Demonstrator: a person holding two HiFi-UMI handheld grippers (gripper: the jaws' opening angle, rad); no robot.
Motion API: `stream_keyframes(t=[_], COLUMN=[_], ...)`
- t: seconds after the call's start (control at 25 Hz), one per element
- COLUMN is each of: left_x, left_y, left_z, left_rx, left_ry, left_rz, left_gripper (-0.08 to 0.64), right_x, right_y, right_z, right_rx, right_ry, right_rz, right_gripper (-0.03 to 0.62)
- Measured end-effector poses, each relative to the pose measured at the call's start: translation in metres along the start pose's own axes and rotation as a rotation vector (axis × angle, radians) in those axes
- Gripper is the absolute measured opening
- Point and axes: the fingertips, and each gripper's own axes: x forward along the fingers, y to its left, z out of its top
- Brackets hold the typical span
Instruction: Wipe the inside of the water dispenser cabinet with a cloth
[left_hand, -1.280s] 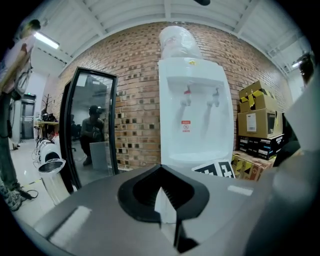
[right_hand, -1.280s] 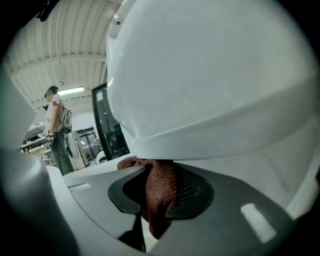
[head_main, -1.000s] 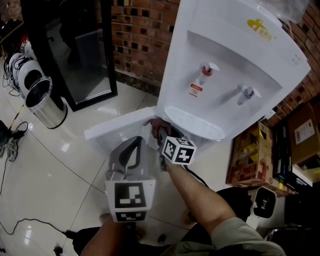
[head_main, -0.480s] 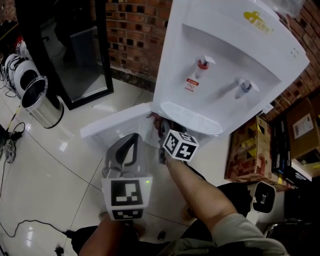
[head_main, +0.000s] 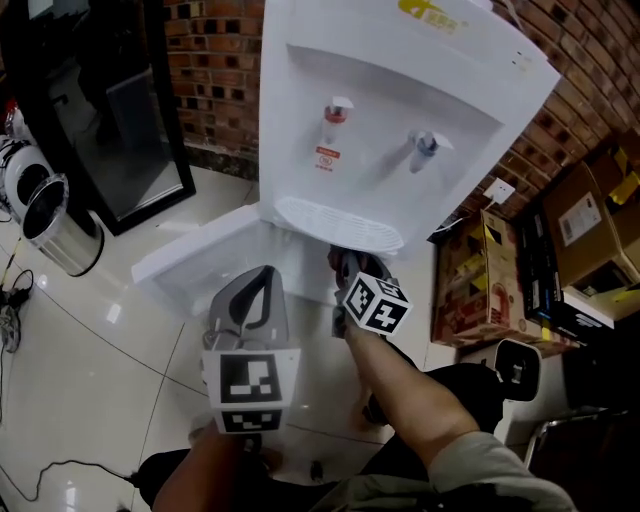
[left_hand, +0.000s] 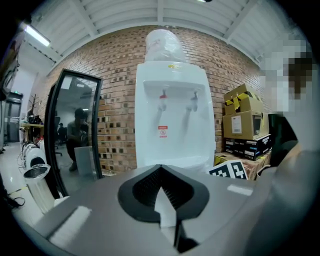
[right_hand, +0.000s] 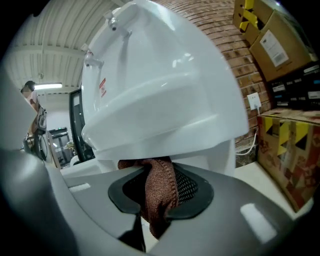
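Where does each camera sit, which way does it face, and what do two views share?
Head view: on the person's head, looking steeply down at the water dispenser, its open cabinet door, the forearms, the left tongs and right tongs.
Left gripper view: on the left tongs, facing the dispenser's front; shut, empty jaws show.
Right gripper view: on the right tongs, close under the drip tray; jaws clamp the brown cloth.
Shared: head and left gripper views both show the right tongs' marker cube.
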Motion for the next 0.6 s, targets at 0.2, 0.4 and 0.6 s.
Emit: stream_keyframes(t=[0.2,0.4,0.6], left_x=[-0.008,-0.019,-0.032], left_y=[-0.027,-0.051,-0.069], left_z=[-0.001,0.0,0.003], left_rx=[0.017,0.024,0.01], left_ry=[0.006,0.006,0.001], left_rz=[-0.041,-0.064,-0.085], left_gripper=[0.0,0.0,0.0], right_x=[-0.034,-0.057,-0.065], right_y=[-0.046,-0.082,-0.099], right_z=[0.007,0.017,0.02], right_rx=[-0.015,-0.032,-0.098], right_ry=[-0.012,-0.03,0.012], right_rz=[-0.072,-0.14,-0.139], right_gripper=[0.1,0.1,0.1])
